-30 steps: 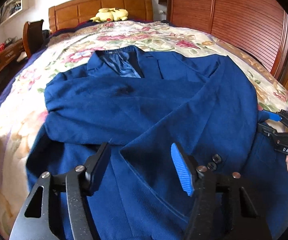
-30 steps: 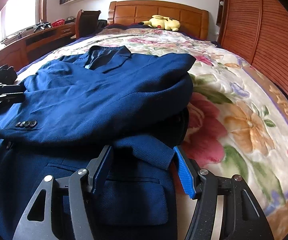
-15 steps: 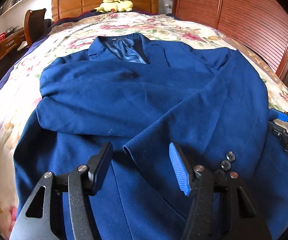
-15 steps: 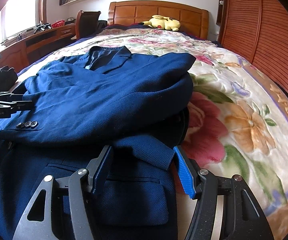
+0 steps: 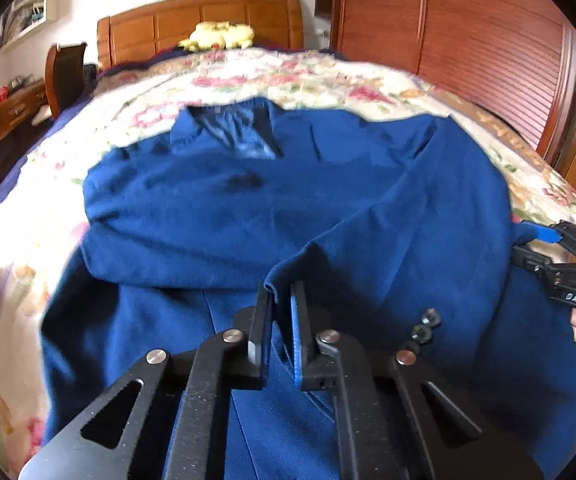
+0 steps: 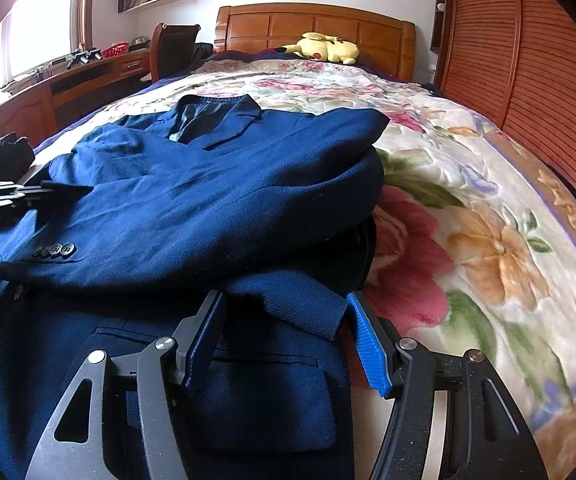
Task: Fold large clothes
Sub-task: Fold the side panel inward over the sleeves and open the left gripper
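Bedroom, wooden furniture throughout; floral bedspread (image 6: 488,208) as the work surface.

Far left, right-wrist view: desk (image 6: 67,80) under a window, chair (image 6: 175,52) beside it. Headboard (image 6: 312,28) beyond, yellow plush toy (image 6: 328,50) lying in front of it. Slatted wardrobe doors (image 6: 548,80) along the right.

Item: blue jacket (image 5: 288,216), laid front-up across the near part of the bed, collar toward the headboard, both sleeves crossed over the chest. Cuff buttons (image 5: 422,330) show on the upper sleeve.

My left gripper (image 5: 281,320): jaws closing, nearly together, with the edge of the sleeve cuff (image 5: 283,276) caught between the pads. I judge this a thin pinch on the cloth edge only.

My right gripper (image 6: 283,340): jaws standing well apart, straddling a folded corner of blue cloth (image 6: 296,300) at the jacket's right edge, above the pocket flap (image 6: 267,364). Pads not pressing; nothing held.

Step in hand, as I judge it: secure both grips before folding further. To do well: let the left pads finish seating on the full cuff thickness, not just the hem. Close the right on the corner before any lift. Raise both ends together and low, so the crossed sleeves do not slide off the chest.
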`<state>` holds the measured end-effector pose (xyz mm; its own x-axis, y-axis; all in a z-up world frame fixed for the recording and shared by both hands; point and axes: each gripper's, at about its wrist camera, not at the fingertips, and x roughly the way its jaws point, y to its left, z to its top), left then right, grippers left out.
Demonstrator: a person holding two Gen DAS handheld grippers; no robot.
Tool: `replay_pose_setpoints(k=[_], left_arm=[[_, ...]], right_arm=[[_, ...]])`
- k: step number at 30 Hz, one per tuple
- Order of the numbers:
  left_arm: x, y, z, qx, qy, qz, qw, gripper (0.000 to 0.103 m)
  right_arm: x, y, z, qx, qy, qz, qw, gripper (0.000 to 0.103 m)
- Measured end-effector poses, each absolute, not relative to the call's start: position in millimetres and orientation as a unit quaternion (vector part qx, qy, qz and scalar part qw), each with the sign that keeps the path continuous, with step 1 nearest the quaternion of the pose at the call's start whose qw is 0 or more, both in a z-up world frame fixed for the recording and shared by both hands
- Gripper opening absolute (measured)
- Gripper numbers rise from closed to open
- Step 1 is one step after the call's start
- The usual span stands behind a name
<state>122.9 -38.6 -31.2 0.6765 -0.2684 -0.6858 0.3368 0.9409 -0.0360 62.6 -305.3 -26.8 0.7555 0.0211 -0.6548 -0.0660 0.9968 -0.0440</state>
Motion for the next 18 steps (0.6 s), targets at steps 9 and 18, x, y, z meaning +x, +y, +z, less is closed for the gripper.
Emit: replay_pose_setpoints(k=[9, 18], left_arm=[[102.0, -3.0, 26.1, 0.041, 0.294, -0.128, 0.946, 0.007], [109.8, 51.9, 42.0, 0.042, 0.286, -0.064, 0.955, 0.004]], right_arm=[[62.5, -306.8, -27.3, -0.032, 0.348, 0.023, 0.937, 0.064], [62.9, -307.0, -28.1, -0.034, 0.349, 0.022, 0.936, 0.064]])
